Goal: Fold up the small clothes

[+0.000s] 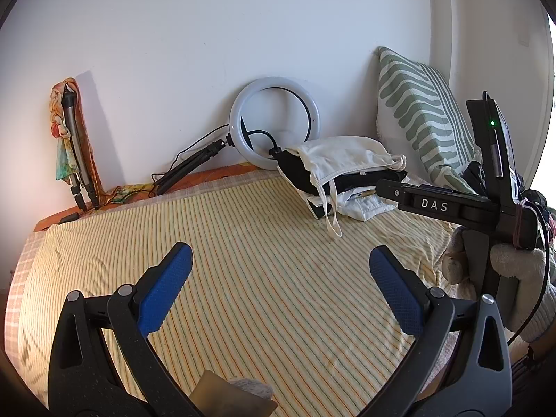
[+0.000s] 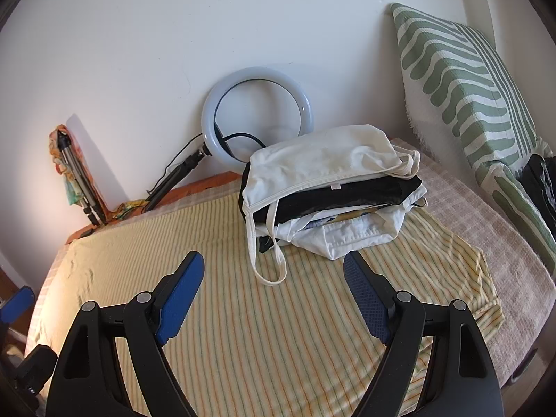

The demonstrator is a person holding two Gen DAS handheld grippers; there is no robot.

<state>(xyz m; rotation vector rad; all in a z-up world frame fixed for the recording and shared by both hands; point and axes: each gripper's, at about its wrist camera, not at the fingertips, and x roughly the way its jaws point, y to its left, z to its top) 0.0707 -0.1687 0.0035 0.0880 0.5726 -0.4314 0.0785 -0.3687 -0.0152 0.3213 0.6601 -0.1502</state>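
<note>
A pile of small clothes [image 2: 333, 191] lies at the far side of the bed, a cream strappy top [image 2: 323, 160] on top, black and white garments under it. Its straps hang down onto the striped yellow sheet [image 2: 264, 330]. The pile also shows in the left wrist view [image 1: 344, 173]. My right gripper [image 2: 274, 271] is open and empty, hovering just in front of the pile. My left gripper [image 1: 279, 260] is open and empty over bare sheet [image 1: 243, 278], left of and nearer than the pile. The right gripper's body [image 1: 486, 205], held in a gloved hand, shows in the left wrist view.
A ring light [image 2: 259, 118] on a folded stand leans against the wall behind the pile. A green-and-white pillow [image 2: 462, 83] stands at the right. A tripod with a colourful cloth [image 2: 69, 170] leans at the far left. Dark items [image 2: 538, 180] lie by the pillow.
</note>
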